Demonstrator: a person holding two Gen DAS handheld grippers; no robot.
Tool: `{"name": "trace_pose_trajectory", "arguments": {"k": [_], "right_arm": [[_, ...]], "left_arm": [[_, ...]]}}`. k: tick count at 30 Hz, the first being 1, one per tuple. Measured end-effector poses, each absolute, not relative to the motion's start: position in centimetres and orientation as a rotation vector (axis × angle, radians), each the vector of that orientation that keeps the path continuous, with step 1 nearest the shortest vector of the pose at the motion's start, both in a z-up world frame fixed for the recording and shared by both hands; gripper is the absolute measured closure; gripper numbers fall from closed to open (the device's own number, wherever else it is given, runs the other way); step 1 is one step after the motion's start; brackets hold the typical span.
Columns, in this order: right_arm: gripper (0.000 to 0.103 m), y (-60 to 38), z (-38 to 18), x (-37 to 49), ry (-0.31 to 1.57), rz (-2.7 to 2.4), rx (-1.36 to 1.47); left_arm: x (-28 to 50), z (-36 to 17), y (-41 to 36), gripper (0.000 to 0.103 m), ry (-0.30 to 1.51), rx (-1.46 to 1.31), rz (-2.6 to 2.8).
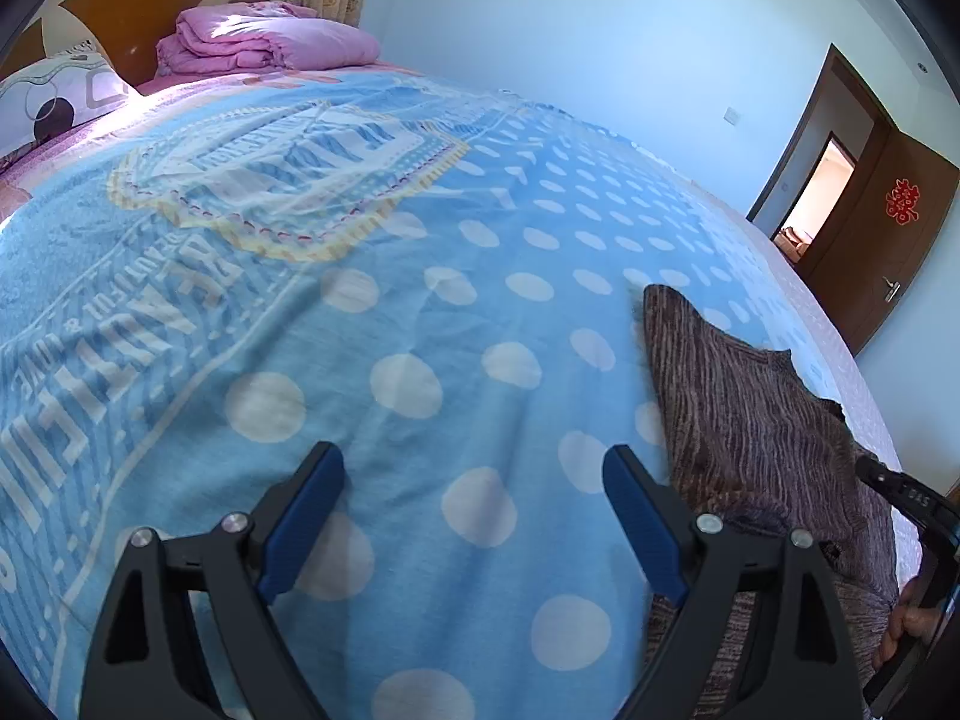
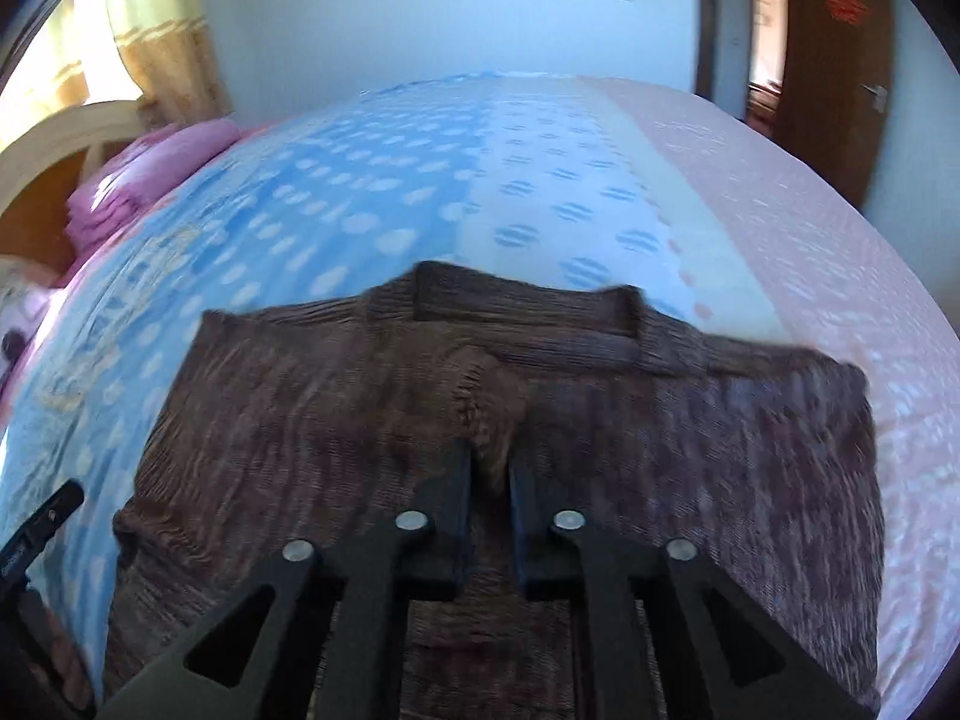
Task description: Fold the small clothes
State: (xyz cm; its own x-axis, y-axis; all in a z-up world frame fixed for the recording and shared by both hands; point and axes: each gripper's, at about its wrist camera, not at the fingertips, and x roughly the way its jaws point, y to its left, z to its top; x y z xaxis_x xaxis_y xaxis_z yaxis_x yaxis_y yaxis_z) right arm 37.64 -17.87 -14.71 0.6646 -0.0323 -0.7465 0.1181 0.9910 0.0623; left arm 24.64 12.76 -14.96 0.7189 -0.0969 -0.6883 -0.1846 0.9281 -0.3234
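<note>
A brown striped knit garment (image 2: 600,408) lies spread on the bed with its collar at the far side. My right gripper (image 2: 489,462) is shut on a raised fold of this garment near its middle. In the left wrist view the garment (image 1: 756,396) lies to the right. My left gripper (image 1: 474,474) is open and empty over the blue dotted blanket (image 1: 420,312), just left of the garment's edge. The right gripper's body (image 1: 906,504) shows at the right edge of that view.
A folded pink quilt (image 1: 264,39) and a patterned pillow (image 1: 54,96) lie by the wooden headboard (image 1: 138,6). A pink sheet (image 2: 810,228) covers the bed's right side. A brown open door (image 1: 870,228) stands beyond the bed. A curtain (image 2: 162,42) hangs at the left.
</note>
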Motion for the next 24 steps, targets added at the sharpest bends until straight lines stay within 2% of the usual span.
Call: {"name": "trace_pose_trajectory", "arguments": {"k": [5, 11, 14, 17, 21, 22, 24], "right_arm": [[0.087, -18.8, -13.0, 33.9, 0.768, -0.063, 0.118], [0.087, -16.4, -14.8, 34.2, 0.839, 0.108, 0.108], [0.087, -16.1, -17.3, 34.4, 0.935, 0.13, 0.162], [0.086, -16.4, -16.7, 33.7, 0.951, 0.187, 0.158], [0.082, -18.2, -15.2, 33.9, 0.962, 0.206, 0.179], [0.077, -18.9, -14.6, 34.2, 0.921, 0.171, 0.181], [0.033, -20.6, -13.5, 35.0, 0.818, 0.09, 0.239]], "left_arm": [[25.1, -13.8, 11.0, 0.012, 0.784, -0.306, -0.001], [28.1, -10.6, 4.4, 0.012, 0.762, -0.078, -0.025], [29.6, -12.1, 2.7, 0.012, 0.814, -0.002, 0.014], [29.4, -14.8, 3.1, 0.011, 0.888, 0.026, 0.027], [28.8, -15.1, 5.2, 0.007, 0.886, -0.053, 0.049], [29.0, -15.4, 5.5, 0.007, 0.902, -0.082, 0.043], [29.1, -15.6, 5.7, 0.006, 0.907, -0.104, 0.041]]}}
